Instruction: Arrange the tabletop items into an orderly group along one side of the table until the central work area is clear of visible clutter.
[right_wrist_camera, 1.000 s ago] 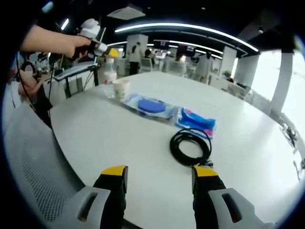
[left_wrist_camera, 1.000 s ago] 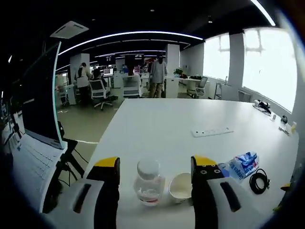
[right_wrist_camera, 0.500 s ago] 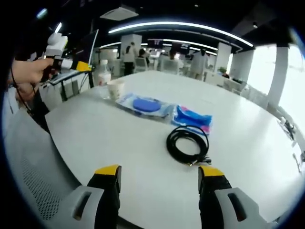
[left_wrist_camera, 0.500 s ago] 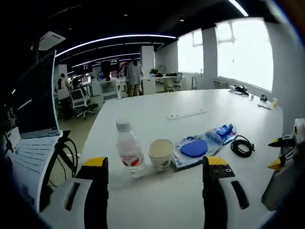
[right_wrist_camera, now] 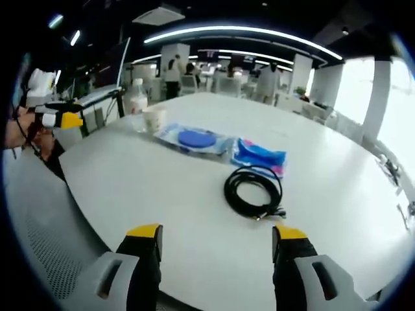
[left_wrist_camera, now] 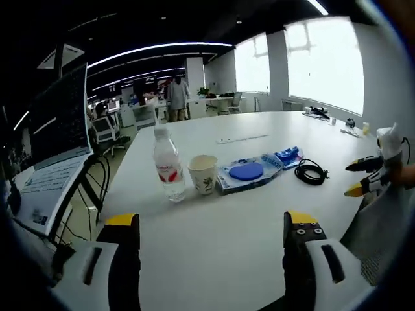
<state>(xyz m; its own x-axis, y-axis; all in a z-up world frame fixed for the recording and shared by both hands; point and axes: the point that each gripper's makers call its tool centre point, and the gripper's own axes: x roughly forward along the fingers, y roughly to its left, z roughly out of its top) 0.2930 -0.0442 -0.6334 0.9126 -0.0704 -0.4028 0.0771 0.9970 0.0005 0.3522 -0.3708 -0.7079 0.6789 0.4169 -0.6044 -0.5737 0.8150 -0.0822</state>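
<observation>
Left gripper view, near to far. The left gripper (left_wrist_camera: 211,223) sits at the table's (left_wrist_camera: 214,253) near edge with its jaws wide apart and nothing between them. Beyond it, in a row along the left side of the table: a water bottle (left_wrist_camera: 168,165), upright; a paper cup (left_wrist_camera: 203,173) just beside it; a clear packet with a blue disc (left_wrist_camera: 246,172); a blue wrapper (left_wrist_camera: 287,155) touching the packet's far end; and a coiled black cable (left_wrist_camera: 311,172) just beside the wrapper. Farther off lies a white power strip (left_wrist_camera: 242,138), well apart from the row. An open laptop (left_wrist_camera: 55,155) stands off the table to the left.

Right gripper view. The right gripper (right_wrist_camera: 217,234) also hangs at the table edge, jaws spread and empty, with the cable (right_wrist_camera: 253,192) nearest, then the wrapper (right_wrist_camera: 259,155), packet (right_wrist_camera: 192,140), cup (right_wrist_camera: 154,119) and bottle (right_wrist_camera: 135,98).

Risks, as judged. The bottle looks tall and light, and the cup open and thin: a jaw reaching past either could tip it toward the edge or the laptop. The cable's loops may spring apart if pinched by one strand. The slick packet could slide rather than lift, dragging the wrapper out of line. The power strip appears the item not yet grouped.
</observation>
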